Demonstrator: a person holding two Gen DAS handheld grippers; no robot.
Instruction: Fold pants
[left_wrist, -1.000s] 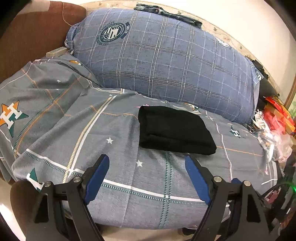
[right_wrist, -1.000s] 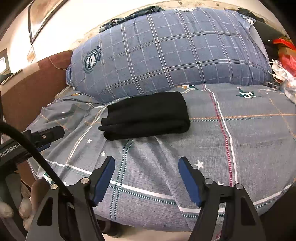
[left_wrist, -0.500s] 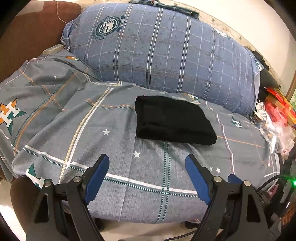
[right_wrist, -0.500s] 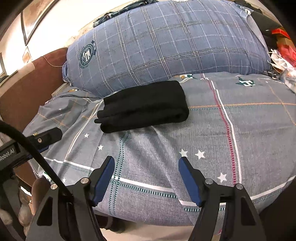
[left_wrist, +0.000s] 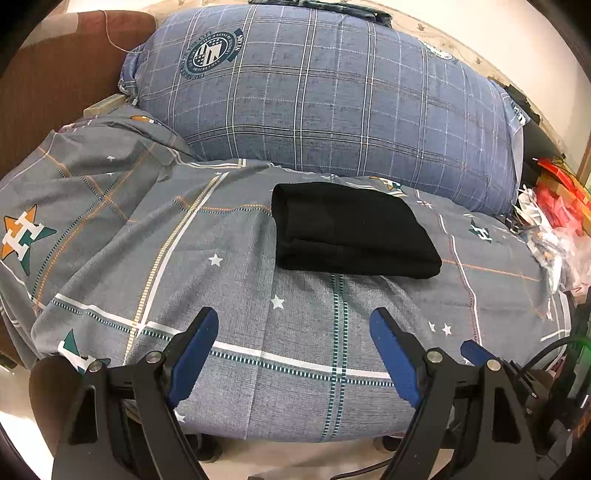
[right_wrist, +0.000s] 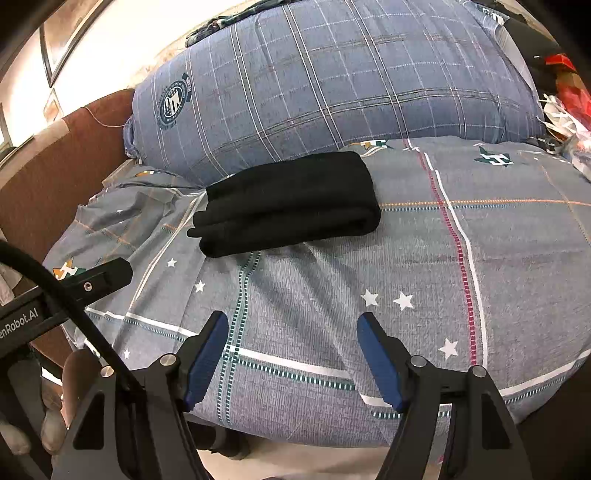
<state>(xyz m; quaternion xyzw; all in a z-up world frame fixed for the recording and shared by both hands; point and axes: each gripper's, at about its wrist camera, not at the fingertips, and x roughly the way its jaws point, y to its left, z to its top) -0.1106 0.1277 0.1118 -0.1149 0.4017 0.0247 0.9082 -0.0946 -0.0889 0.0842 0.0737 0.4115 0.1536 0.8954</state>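
Note:
The black pants (left_wrist: 351, 230) lie folded into a compact rectangle on the grey patterned bedsheet (left_wrist: 236, 314), just in front of the big blue plaid pillow (left_wrist: 332, 103). They also show in the right wrist view (right_wrist: 291, 205). My left gripper (left_wrist: 293, 339) is open and empty, held back near the bed's front edge, well short of the pants. My right gripper (right_wrist: 293, 343) is open and empty too, also near the front edge. The left gripper's body (right_wrist: 55, 299) shows at the left of the right wrist view.
A brown headboard (left_wrist: 55, 81) stands at the left. Red and white plastic bags and clutter (left_wrist: 554, 221) pile at the bed's right side. A dark garment (left_wrist: 343, 7) lies on top of the pillow. The floor shows below the bed's front edge.
Both grippers have shifted slightly; the view tilted down then back up. The pants have not moved and both grippers stay open.

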